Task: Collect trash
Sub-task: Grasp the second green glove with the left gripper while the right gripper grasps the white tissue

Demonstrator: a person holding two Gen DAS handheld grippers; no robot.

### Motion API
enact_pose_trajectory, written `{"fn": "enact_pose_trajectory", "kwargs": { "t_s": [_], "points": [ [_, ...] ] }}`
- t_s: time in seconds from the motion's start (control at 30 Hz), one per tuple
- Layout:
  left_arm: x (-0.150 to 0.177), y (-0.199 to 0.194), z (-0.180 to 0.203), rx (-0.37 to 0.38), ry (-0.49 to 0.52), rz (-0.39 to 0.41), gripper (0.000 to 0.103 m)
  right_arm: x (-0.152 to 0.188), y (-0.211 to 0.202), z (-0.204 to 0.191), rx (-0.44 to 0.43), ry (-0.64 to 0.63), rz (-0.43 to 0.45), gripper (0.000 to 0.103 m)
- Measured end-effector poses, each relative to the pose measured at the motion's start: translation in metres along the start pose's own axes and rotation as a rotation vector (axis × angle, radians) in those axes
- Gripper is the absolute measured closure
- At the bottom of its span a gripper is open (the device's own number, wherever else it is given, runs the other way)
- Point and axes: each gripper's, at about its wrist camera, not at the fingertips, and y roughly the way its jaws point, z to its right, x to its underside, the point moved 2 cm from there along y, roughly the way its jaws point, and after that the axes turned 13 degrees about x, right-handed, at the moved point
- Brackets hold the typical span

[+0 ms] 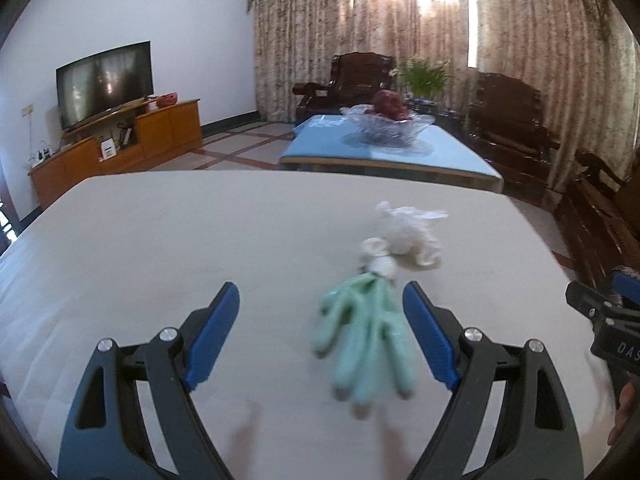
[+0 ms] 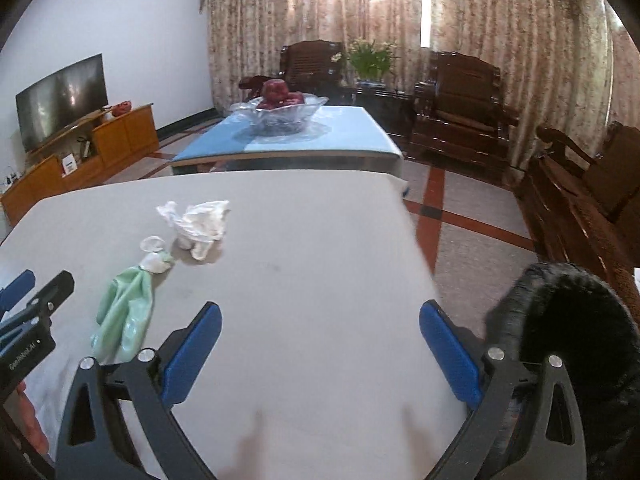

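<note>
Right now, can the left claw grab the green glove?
Probably yes. The left claw is open, and the green glove lies flat on the table between its fingers, close to the right one. Nothing blocks it.

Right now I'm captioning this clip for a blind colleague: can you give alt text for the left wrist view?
The open left gripper hovers over a beige table, its blue fingers flanking a limp green glove. Beyond the glove lie a crumpled white tissue and a small white scrap, with a living room behind.

Both wrist cams low, fwd-facing, sharing table [image 1: 160,232], left slightly blurred
</note>
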Motion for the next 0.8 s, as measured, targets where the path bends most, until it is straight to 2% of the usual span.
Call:
{"fn": "enact_pose_trajectory", "kwargs": {
  "t_s": [0.17, 0.3, 0.4, 0.67, 0.77, 0.8],
  "points": [
    [0.004, 0.015, -0.015, -0.015, -0.017, -0.035, 0.022, -0.001, 0.015, -0.023, -0.013, -0.017, -0.005, 0.006],
    [0.006, 0.034, -0.016, 0.004, -0.017, -0.074, 0.021, -0.002, 0.031, -0.030, -0.015, -0.012, -0.022, 0.007],
    [0.003, 0.047, -0.011, 0.025, -0.006, -0.092, 0.018, -0.004, 0.044, -0.035, -0.012, -0.018, -0.033, 0.008],
    [0.006, 0.078, 0.012, 0.058, 0.013, -0.180, 0.018, -0.013, 0.064, -0.042, 0.003, -0.032, -0.040, 0.012],
    [0.011, 0.086, 0.021, 0.080, 0.023, -0.232, 0.036, -0.013, 0.068, -0.042, -0.001, -0.030, -0.049, 0.013],
    [0.014, 0.090, 0.021, 0.092, 0.017, -0.256, 0.048, -0.013, 0.068, -0.042, -0.003, -0.031, -0.049, 0.013]
  ]
}}
